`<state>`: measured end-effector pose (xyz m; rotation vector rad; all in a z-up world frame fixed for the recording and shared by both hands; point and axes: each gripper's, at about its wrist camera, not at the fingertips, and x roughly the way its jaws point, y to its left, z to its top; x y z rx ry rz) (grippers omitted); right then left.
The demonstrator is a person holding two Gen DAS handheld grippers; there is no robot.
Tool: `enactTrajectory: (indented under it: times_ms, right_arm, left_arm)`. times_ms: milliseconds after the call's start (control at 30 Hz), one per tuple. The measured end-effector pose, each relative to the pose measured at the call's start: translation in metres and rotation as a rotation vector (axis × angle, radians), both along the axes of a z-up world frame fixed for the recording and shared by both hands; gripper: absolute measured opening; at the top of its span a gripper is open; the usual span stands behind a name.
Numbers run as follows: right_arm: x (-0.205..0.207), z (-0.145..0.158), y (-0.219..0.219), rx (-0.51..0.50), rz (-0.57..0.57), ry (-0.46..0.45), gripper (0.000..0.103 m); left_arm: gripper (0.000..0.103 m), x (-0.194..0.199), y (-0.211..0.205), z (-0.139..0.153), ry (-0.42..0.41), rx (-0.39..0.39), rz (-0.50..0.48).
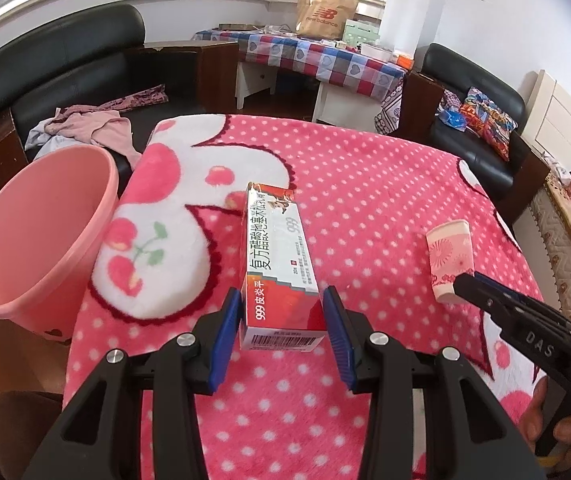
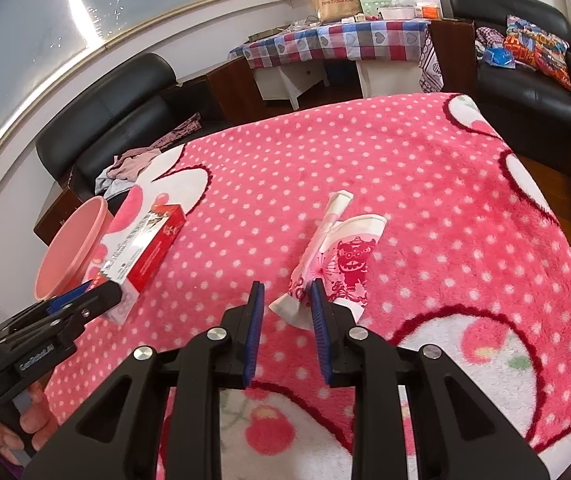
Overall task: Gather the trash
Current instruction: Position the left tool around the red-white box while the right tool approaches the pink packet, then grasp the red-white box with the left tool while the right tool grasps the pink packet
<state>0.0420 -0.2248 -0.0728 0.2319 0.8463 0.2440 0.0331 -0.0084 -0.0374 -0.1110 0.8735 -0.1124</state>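
A long red-and-white medicine box (image 1: pixel 277 248) (image 2: pixel 145 244) sits lengthwise between the blue pads of my left gripper (image 1: pixel 281 312) (image 2: pixel 97 292). The pads press on both sides of its near end, so the gripper is shut on it. The box points away over the pink dotted blanket (image 1: pixel 365 184). A crushed pink-and-white paper cup (image 1: pixel 449 256) (image 2: pixel 349 256) lies on the blanket to the right. My right gripper (image 2: pixel 287 300) (image 1: pixel 461 280) has narrow jaws closed on a fold at the cup's near end; the rest of the cup spreads past the right finger. A pink bin (image 1: pixel 41 232) (image 2: pixel 69 248) stands off the blanket's left edge.
Black armchairs (image 1: pixel 65 64) (image 1: pixel 481 92) stand beyond the blanket, the left one with clothes (image 1: pixel 93 124) on it. A table under a checked cloth (image 1: pixel 317 56) carries a paper bag (image 1: pixel 325 12). A person's hands (image 2: pixel 17 428) (image 1: pixel 541 420) hold the gripper handles.
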Motion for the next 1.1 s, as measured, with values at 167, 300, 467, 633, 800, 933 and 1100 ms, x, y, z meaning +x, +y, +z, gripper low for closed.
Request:
enactTrajectory:
  times_ms: [167,300,467,633,800,933,1100]
  right_arm:
    - [-0.002,-0.001,0.002,-0.027,0.002,-0.008,0.024]
    - [-0.005,0.001,0.001,-0.037,0.001,-0.014,0.024]
    - [-0.011,0.006,0.001,-0.045,0.0,-0.038,0.024]
    - [-0.014,0.01,0.003,-0.059,0.011,-0.045,0.019]
    - [-0.017,0.008,0.001,-0.035,-0.006,-0.032,0.019]
    - [-0.016,0.002,0.001,-0.039,-0.015,-0.018,0.019]
    - [-0.014,-0.003,0.005,-0.05,-0.011,-0.018,0.019]
  left_arm:
    - [0.042,-0.009,0.004,0.0,-0.006,-0.002,-0.006]
    - [0.042,-0.016,0.008,0.003,-0.017,-0.002,-0.008]
    - [0.042,-0.024,0.013,0.007,-0.039,0.002,-0.008]
    - [0.042,-0.032,0.017,0.013,-0.063,0.002,-0.006]
    - [0.042,-0.041,0.02,0.016,-0.078,-0.006,-0.003]
    - [0.042,-0.045,0.024,0.014,-0.076,-0.011,0.005]
    - [0.042,-0.049,0.028,0.014,-0.081,-0.014,0.012]
